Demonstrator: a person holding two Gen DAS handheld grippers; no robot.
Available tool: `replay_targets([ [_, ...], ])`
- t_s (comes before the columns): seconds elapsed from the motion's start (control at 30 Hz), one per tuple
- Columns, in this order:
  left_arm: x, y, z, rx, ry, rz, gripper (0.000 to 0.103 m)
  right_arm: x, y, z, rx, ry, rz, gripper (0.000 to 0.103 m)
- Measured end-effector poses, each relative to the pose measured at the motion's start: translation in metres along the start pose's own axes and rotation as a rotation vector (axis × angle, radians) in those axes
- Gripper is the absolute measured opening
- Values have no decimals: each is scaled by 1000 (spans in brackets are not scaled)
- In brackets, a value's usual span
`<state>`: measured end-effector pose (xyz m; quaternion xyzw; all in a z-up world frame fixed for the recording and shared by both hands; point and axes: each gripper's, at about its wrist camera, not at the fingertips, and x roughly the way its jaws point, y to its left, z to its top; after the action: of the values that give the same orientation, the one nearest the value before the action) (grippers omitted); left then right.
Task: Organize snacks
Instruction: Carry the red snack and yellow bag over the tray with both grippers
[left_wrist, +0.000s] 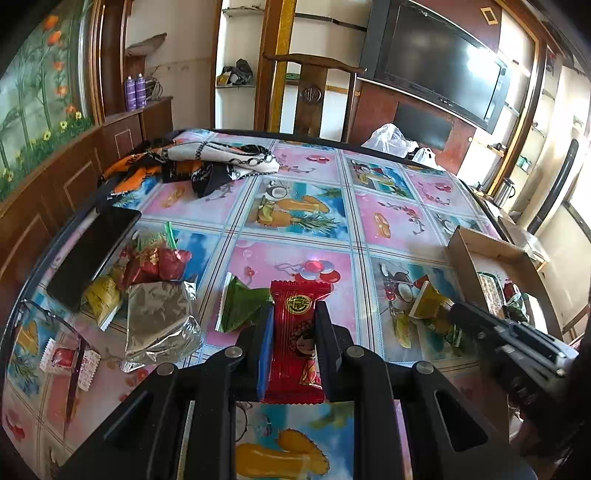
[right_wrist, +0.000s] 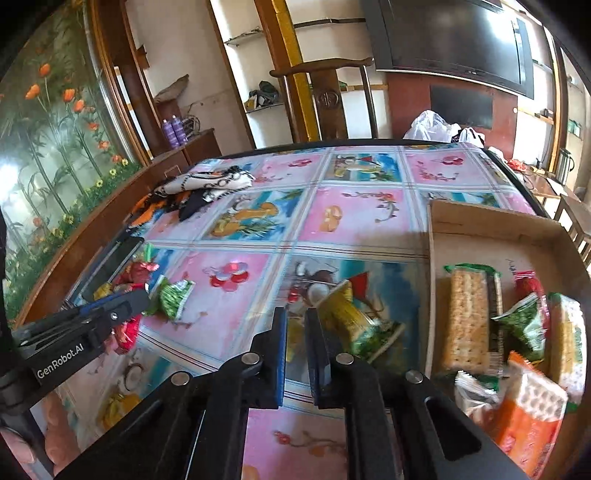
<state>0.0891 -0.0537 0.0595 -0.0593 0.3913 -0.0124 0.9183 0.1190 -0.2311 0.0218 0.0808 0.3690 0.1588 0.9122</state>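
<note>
My left gripper (left_wrist: 295, 308) is shut on a red snack packet (left_wrist: 295, 339), held just above the table; it also shows in the right wrist view (right_wrist: 142, 297). A green packet (left_wrist: 240, 306) lies just left of it. My right gripper (right_wrist: 295, 314) is nearly closed and empty, next to a yellow-green packet (right_wrist: 354, 321) on the table, which also shows in the left wrist view (left_wrist: 432, 310). The cardboard box (right_wrist: 480, 218) at the right holds cracker packs (right_wrist: 467, 325), a green packet (right_wrist: 524, 325) and an orange packet (right_wrist: 528, 417).
On the left of the table lie a silver foil pack (left_wrist: 159, 321), red candies (left_wrist: 162, 262), a yellow packet (left_wrist: 103, 299), a black phone (left_wrist: 94, 254), glasses (left_wrist: 55, 325) and a patterned cloth (left_wrist: 195, 162). A wooden chair (left_wrist: 314, 92) and plastic bags (left_wrist: 391, 140) stand beyond the far edge.
</note>
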Motion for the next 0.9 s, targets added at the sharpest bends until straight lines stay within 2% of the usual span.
replay_targets([
  [0.13, 1, -1, 0, -6, 11, -11, 20, -12, -13, 7, 57, -32, -15, 14],
  [0.2, 1, 0, 0, -8, 12, -9, 20, -5, -21, 11, 81, 18, 3, 19],
  [0.33, 1, 3, 0, -16, 14, -21, 20, 21, -29, 20, 150, 146, 48, 20],
  [0.4, 0, 6, 1, -23, 14, -28, 20, 31, -24, 28, 129, 176, 19, 30],
  [0.43, 0, 7, 1, -27, 12, -31, 20, 38, -21, 32, 106, 205, -3, 49],
  [0.47, -1, 8, 1, -31, 12, -34, 20, 43, -20, 33, 94, 221, -22, 61],
  [0.5, -1, 9, 2, -34, 13, -39, 20, 46, -18, 35, 82, 229, -35, 63],
  [0.6, -2, 10, 2, -42, 20, -50, 20, 56, -11, 33, -8, 286, -85, 64],
  [0.73, -4, 7, 2, -33, 18, -62, 20, 63, -14, 22, -33, 341, -71, 64],
  [0.83, -5, 6, 2, -28, 13, -61, 20, 64, -3, 14, -88, 350, -109, 63],
  [0.9, -4, 7, 1, -31, 16, -59, 20, 65, 2, 9, -111, 351, -154, 39],
])
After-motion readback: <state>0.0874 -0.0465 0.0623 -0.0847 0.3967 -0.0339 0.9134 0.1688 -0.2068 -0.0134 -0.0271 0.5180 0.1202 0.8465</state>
